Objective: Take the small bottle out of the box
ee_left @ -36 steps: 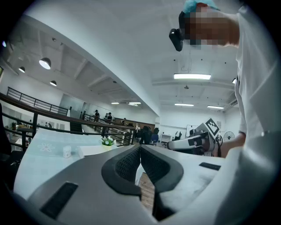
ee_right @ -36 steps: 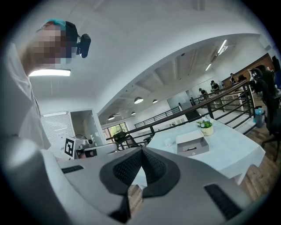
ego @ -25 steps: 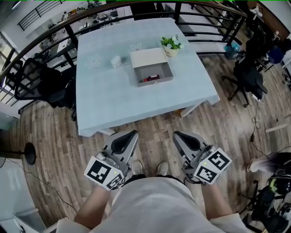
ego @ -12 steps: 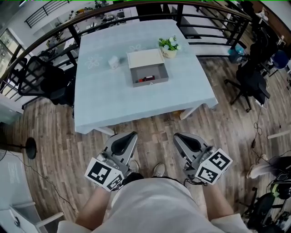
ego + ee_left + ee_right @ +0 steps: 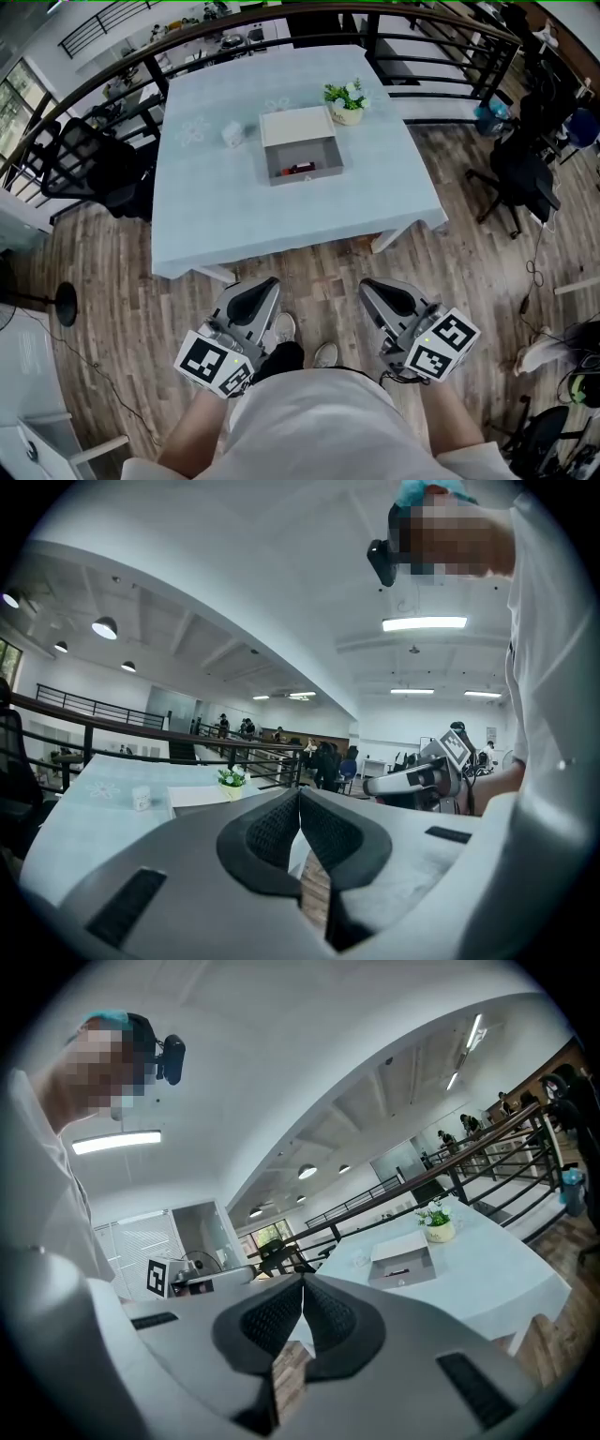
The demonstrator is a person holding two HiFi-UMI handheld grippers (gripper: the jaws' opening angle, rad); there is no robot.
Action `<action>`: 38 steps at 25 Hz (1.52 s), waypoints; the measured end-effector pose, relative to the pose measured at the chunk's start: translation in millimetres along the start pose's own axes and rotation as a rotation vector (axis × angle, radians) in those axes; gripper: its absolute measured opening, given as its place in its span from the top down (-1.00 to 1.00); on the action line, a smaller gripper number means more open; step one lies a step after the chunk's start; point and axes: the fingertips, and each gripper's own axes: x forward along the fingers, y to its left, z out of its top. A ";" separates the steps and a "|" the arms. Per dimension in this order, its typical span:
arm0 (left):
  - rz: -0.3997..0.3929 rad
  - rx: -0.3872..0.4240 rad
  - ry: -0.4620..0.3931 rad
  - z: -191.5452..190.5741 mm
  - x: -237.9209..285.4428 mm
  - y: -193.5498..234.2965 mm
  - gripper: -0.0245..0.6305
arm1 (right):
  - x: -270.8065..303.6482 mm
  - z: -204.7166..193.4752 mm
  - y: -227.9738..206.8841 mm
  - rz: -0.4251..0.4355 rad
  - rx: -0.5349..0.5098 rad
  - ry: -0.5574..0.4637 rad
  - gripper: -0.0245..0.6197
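Observation:
An open grey box (image 5: pixel 302 159) with its white lid (image 5: pixel 295 124) folded back sits on the light blue table (image 5: pixel 234 216). A small dark and red bottle (image 5: pixel 301 170) lies inside it. My left gripper (image 5: pixel 255 295) and right gripper (image 5: pixel 382 295) are held low near my waist, over the wooden floor and well short of the table. Both are shut with nothing between the jaws (image 5: pixel 299 795) (image 5: pixel 302 1283). The box (image 5: pixel 403 1266) shows far off in the right gripper view.
A potted plant (image 5: pixel 345 99) stands just right of the lid and a small white object (image 5: pixel 232 134) to its left. Black chairs (image 5: pixel 89 169) stand left of the table, a dark railing (image 5: pixel 187 42) behind it, and another chair (image 5: pixel 525 178) on the right.
The table and box sit slightly smaller and higher in the head view, and my feet have shifted. Both grippers stay shut in the same place.

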 end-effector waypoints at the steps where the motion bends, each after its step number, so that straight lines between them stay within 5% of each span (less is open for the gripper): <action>1: 0.002 -0.001 -0.001 0.3 1.7 1.9 0.86 | 1.1 0.5 -2.2 -0.001 -0.001 0.001 0.86; 13: -0.011 -0.015 -0.014 1.5 45.2 49.5 0.86 | 41.0 14.2 -43.7 -0.029 -0.004 0.013 0.86; 38: -0.114 -0.063 0.024 21.0 134.7 235.5 0.86 | 215.4 65.9 -120.4 -0.139 0.034 0.039 0.86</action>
